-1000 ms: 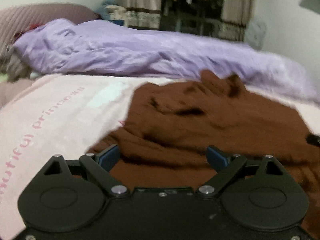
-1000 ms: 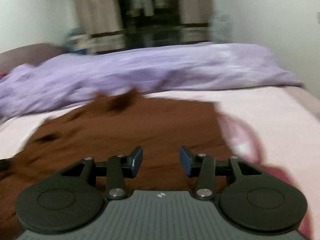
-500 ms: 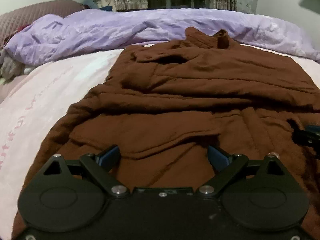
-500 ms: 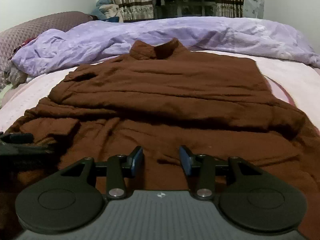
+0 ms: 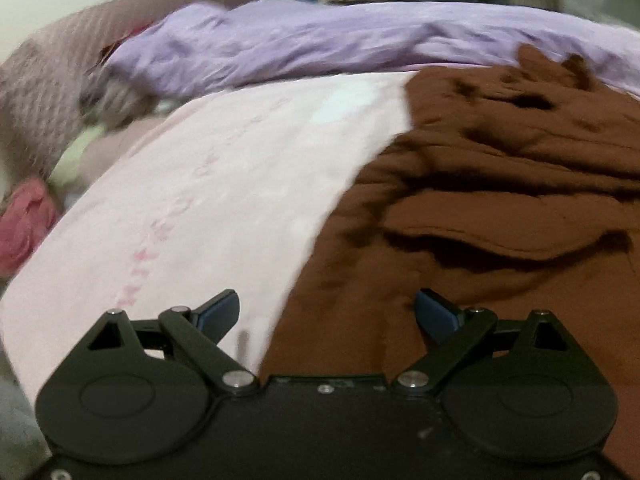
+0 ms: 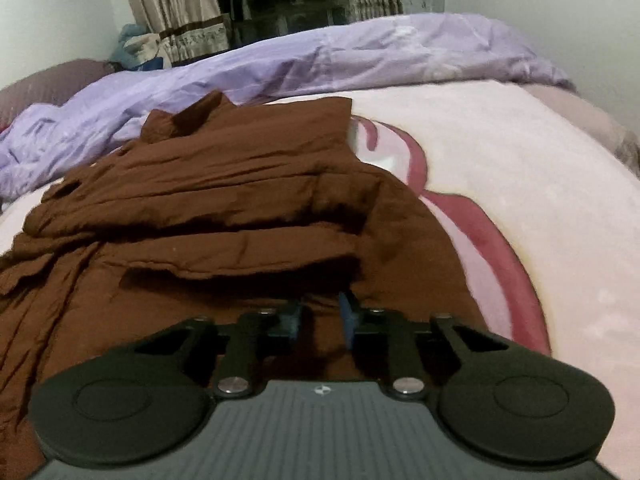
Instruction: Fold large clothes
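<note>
A large brown garment (image 5: 500, 184) lies spread and rumpled on the pink bed sheet (image 5: 224, 184), collar toward the far side. My left gripper (image 5: 328, 312) is open wide, low over the garment's left edge, one finger over the sheet and one over the cloth. In the right wrist view the brown garment (image 6: 224, 200) shows with folded layers. My right gripper (image 6: 320, 320) is open with a narrow gap, its fingertips (image 6: 348, 312) at a fold of the cloth near the garment's right side. Nothing is pinched.
A crumpled purple duvet (image 5: 340, 40) lies across the far side of the bed and shows in the right wrist view (image 6: 360, 52). A mauve pillow (image 5: 52, 80) and a pink cloth (image 5: 24, 224) sit at the left. Curtains (image 6: 176, 12) hang behind. The sheet bears a red print (image 6: 492, 248).
The left gripper has swung left, now over the garment's left edge and sheet. The right gripper has moved right and down to the cloth, and its jaws have narrowed.
</note>
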Demonstrator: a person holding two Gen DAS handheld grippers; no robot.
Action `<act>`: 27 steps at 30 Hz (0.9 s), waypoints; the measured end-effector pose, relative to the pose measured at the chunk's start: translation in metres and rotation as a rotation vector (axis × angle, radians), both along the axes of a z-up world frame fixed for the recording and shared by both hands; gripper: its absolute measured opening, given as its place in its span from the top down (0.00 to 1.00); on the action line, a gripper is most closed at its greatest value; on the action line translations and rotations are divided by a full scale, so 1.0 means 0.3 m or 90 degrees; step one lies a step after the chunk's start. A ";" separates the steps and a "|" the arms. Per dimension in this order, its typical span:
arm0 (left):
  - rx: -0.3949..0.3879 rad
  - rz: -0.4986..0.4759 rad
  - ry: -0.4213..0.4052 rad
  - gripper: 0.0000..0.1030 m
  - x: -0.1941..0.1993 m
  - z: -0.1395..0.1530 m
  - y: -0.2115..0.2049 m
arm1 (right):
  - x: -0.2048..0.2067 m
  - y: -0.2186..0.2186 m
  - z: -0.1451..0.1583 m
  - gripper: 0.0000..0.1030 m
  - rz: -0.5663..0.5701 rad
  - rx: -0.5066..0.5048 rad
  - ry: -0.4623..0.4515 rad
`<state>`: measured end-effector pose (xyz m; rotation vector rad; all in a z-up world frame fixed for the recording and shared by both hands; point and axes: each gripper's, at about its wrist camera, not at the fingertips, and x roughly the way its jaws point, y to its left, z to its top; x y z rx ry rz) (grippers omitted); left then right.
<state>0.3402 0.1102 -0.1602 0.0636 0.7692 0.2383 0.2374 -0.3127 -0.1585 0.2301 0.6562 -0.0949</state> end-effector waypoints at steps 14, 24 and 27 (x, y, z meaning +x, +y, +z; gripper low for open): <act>-0.068 -0.085 0.077 0.05 -0.109 -0.001 0.146 | -0.165 -0.069 0.032 0.01 -0.064 -0.077 0.010; -0.077 -0.129 -0.008 0.84 -0.195 0.091 0.083 | -0.207 -0.046 0.049 0.94 -0.046 -0.073 -0.046; -0.051 -0.139 -0.027 0.83 -0.239 0.123 0.083 | -0.251 -0.033 0.102 0.94 -0.044 -0.078 -0.071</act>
